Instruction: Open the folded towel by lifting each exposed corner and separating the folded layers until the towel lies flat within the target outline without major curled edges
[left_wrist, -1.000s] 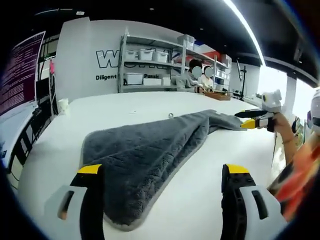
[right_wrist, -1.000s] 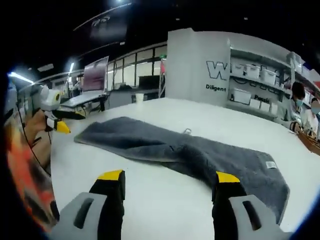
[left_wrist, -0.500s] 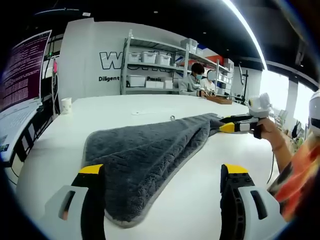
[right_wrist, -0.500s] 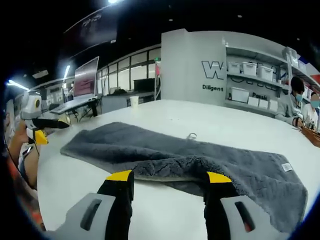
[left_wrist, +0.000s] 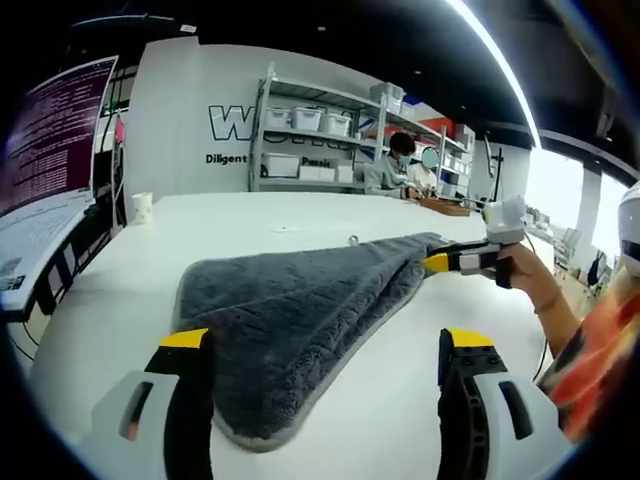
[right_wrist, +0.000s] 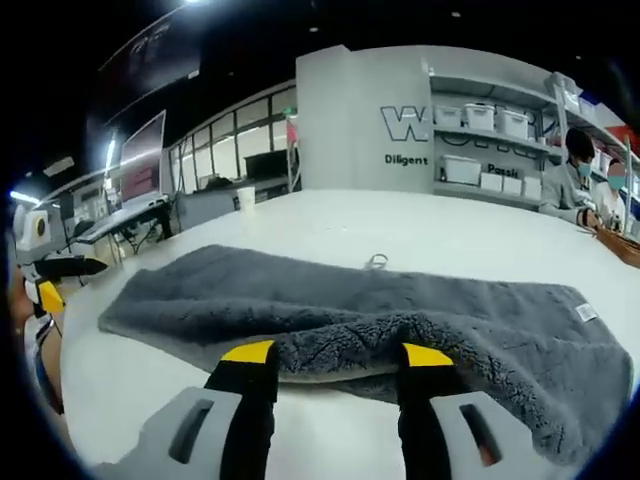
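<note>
Right gripper view: towel (right_wrist: 400, 310) fold nearer now

White counter (left_wrist: 120, 290) carrying everything, round-edged. Paper cup (left_wrist: 142, 207) upright near far edge of counter, also in right gripper view (right_wrist: 246, 198). Metal shelving (left_wrist: 320, 135) against white wall, holding white storage bins (left_wrist: 296, 119). Wall lettering (left_wrist: 232, 124) partly hidden by shelving. Monitor (left_wrist: 55, 135) with magenta screen at left. Seated person (left_wrist: 392, 168) at far bench. Ceiling light strip (left_wrist: 490, 65) overhead.
</note>
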